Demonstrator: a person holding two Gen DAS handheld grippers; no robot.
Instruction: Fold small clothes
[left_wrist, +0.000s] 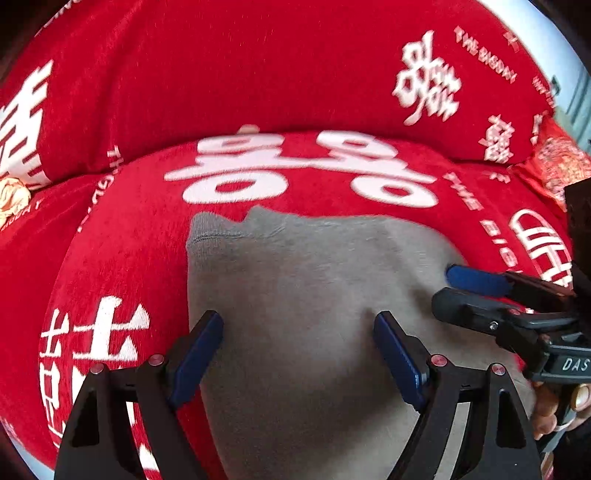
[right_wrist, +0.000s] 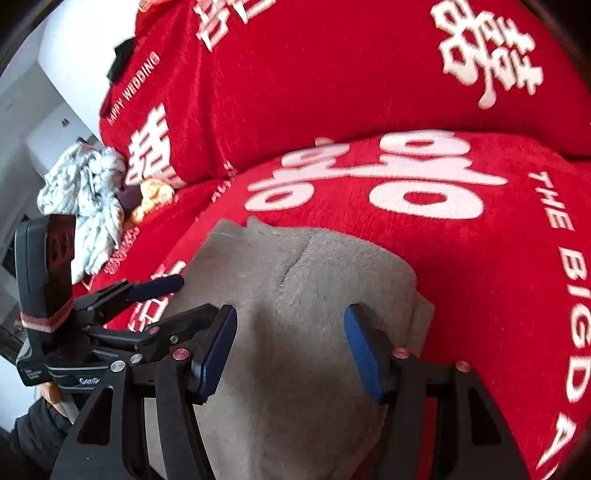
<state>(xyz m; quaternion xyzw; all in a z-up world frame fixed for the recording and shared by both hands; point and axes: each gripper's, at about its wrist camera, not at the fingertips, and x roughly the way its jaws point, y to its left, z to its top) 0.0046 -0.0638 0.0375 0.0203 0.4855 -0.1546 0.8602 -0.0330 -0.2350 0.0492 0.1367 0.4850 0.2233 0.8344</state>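
Grey garment (left_wrist: 306, 295) lies flat on my red lettered cover (left_wrist: 258, 74), long axis near-to-far, ribbed edge far-left. Left gripper (left_wrist: 298, 328) and right gripper (right_wrist: 291, 325) hover, fingers apart, empty. White wall (right_wrist: 55, 55) far-left.

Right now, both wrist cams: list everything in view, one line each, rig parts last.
garment: 1, grey, flat on the red seat cushion, under both claws
seat cushion: 1, red with white lettering, beneath the garment
back cushion: 1, red with white characters, behind the seat cushion
crumpled cloth: 1, white with grey print, far left in the right wrist view, beside the cushions
orange item: 1, orange-yellow, next to the crumpled cloth; cannot tell what it is
left claw: 1, black with blue pads, jaws apart over the garment, nothing gripped
right claw: 1, black with blue pads, jaws apart over the garment, nothing gripped
hand: 1, partly seen, holding the right claw
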